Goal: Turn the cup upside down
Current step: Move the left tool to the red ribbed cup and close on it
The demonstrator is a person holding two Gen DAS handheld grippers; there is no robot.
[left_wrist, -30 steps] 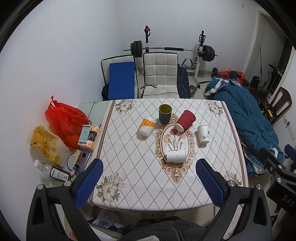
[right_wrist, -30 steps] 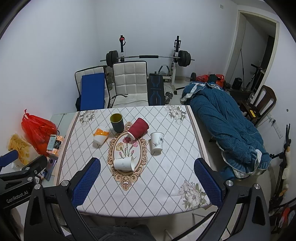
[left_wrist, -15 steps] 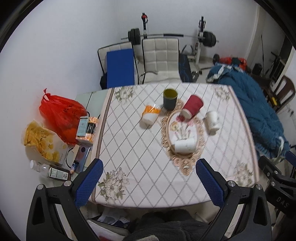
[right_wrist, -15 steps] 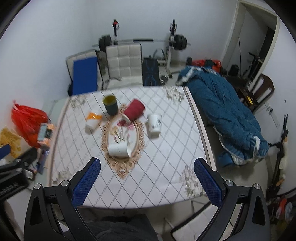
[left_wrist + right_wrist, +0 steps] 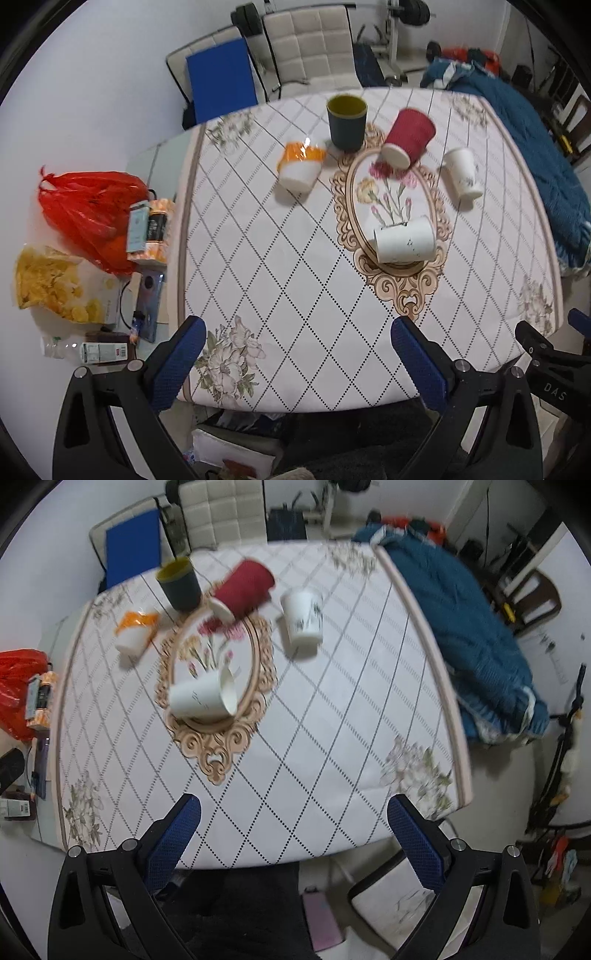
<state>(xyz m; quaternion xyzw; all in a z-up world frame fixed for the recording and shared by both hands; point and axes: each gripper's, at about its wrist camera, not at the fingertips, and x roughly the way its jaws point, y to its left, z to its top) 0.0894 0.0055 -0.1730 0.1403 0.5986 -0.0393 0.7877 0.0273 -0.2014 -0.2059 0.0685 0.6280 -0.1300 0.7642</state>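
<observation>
Both claws hang above the near edge of the table (image 5: 280, 280), fingers spread wide with nothing between them. The left claw (image 5: 295, 365) looks down over the near left corner; the right claw (image 5: 293, 843) looks down over the near middle, and its black frame also shows at the lower right of the left view. Neither touches anything, which suits a survey of the table ahead of a reach.

Five cups sit well apart from the claws, toward the far half of the cloth. The green cup (image 5: 346, 122) stands upright, mouth up, at the far end of the oval floral print, so it is the plainest candidate for flipping, though the task does not say which cup is meant. The red cup (image 5: 408, 137) lies tilted on its side just right of it, its pale base toward the camera. The orange cup (image 5: 301, 164) stands left of the green one and seems already inverted, wide end down. The small white cup (image 5: 463, 173) with a plant print stands to the right; its top looks closed in the right view, so it is probably inverted too, but blur leaves that unsure. The plain white cup (image 5: 404, 240) lies on its side on the oval, nearest the claws, its mouth turned right.

Judging from this, no flip has begun. The wide gap fits a cup's body being taken from the side.
</observation>
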